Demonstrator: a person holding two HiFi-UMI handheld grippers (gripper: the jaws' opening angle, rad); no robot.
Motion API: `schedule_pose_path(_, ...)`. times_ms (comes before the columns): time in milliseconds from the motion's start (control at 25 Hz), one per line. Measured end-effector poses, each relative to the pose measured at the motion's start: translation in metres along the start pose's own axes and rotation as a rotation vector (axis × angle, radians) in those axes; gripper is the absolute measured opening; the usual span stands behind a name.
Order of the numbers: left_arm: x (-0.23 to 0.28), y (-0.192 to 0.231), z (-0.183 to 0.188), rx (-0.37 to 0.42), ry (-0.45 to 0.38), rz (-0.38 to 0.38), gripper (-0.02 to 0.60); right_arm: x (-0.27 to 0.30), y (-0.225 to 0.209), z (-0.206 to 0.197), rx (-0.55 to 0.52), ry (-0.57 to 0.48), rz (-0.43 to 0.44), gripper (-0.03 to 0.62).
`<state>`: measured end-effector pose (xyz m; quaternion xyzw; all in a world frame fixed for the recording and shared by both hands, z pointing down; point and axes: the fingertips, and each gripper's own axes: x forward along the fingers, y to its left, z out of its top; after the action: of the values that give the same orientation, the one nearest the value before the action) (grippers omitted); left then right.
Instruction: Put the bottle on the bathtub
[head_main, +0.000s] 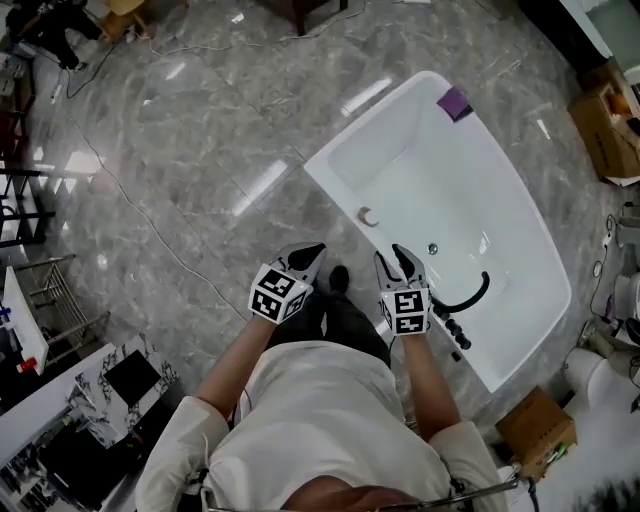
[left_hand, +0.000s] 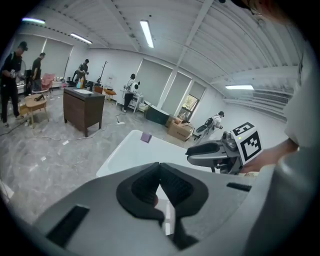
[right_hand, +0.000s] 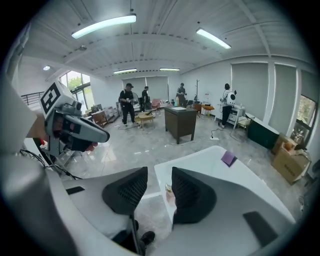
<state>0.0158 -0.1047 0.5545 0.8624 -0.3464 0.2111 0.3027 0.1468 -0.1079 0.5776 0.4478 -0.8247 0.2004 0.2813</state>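
Grey marble floor under a white bathtub (head_main: 500, 190). On its near rim, small bottle (head_main: 369, 216), upright, clear of both grippers. Fingers of left gripper (head_main: 312, 252) pressed together; of right gripper (head_main: 395, 262) narrowly apart, empty. Likely light, smooth, tippy: grasp round the body.

The left gripper (left_hand: 160, 169) is seen in the foreground, before the near side of the white bathtub (left_hand: 126, 150). Its dark pads are closed tip against tip, and nothing is seen held between them. A small purple item (left_hand: 146, 137) is noted on the far rim of the bathtub. The right gripper (left_hand: 192, 152), with its marker cube (left_hand: 248, 141), is held over the right part of the bathtub; the state of its jaws cannot be judged from this side. A dark wooden cabinet (left_hand: 83, 107) is recorded on the grey floor (left_hand: 45, 160), left of the bathtub and well apart from it. A cardboard box (left_hand: 180, 131) is observed beyond the bathtub. Several people (left_hand: 131, 92) are seen standing far beyond the bathtub.
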Motion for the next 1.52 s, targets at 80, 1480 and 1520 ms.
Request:
schedule_pose_path(80,-0.019,-0.006,0.013,0.017,-0.014,0.009,0.008,-0.017,0.007,0.019,0.003,-0.032,0.005,0.145)
schedule_pose_path(1480,-0.17,-0.036,0.144,0.158,-0.401,0.105,0.008,-0.171,0.039,0.177,0.003,-0.471,-0.035,0.032)
schedule_pose_path(1520,-0.169,-0.037,0.143,0.154,-0.399,0.104,0.008,-0.171,0.04,0.177,0.004,-0.471,-0.036,0.032)
